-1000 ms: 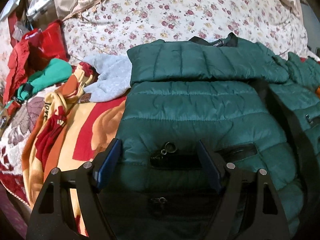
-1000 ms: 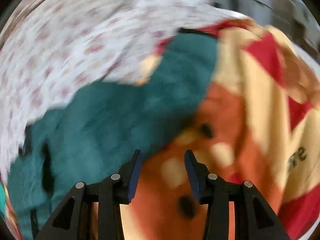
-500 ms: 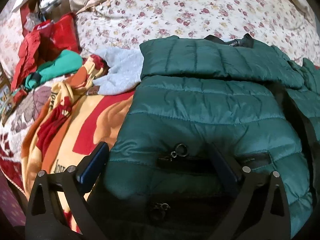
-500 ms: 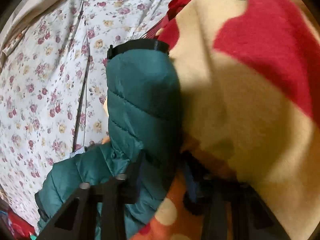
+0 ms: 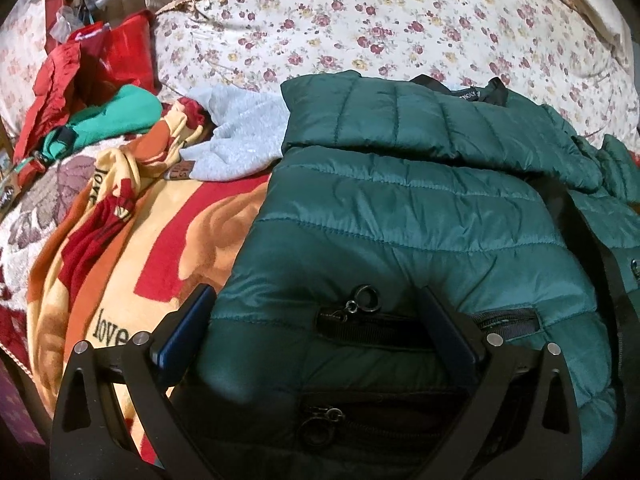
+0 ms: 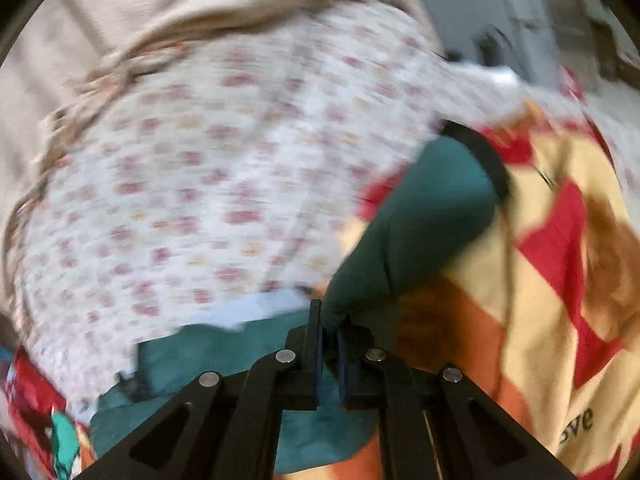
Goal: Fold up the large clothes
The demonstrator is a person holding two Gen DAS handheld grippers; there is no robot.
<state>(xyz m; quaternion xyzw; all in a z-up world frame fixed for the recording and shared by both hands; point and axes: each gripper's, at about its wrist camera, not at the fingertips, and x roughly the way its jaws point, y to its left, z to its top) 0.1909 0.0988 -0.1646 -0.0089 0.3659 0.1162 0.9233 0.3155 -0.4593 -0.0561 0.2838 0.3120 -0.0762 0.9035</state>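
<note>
A dark green quilted puffer jacket (image 5: 408,216) lies on the bed, one sleeve folded across its top. My left gripper (image 5: 320,320) is open, its fingers astride the jacket's lower hem beside a zipped pocket (image 5: 372,320). In the blurred right wrist view, my right gripper (image 6: 329,340) is shut on the jacket's other green sleeve (image 6: 420,232), which rises from the jaws to its black cuff (image 6: 484,156).
A red, orange and cream blanket (image 5: 132,280) lies under the jacket and shows in the right wrist view (image 6: 560,280). A grey garment (image 5: 240,136), a teal garment (image 5: 116,116) and red items (image 5: 80,76) lie left. A floral sheet (image 5: 400,20) covers the far bed.
My right gripper closed on the green sleeve and is lifting it, with the view swinging. My left gripper stayed open at the hem, shifting slightly.
</note>
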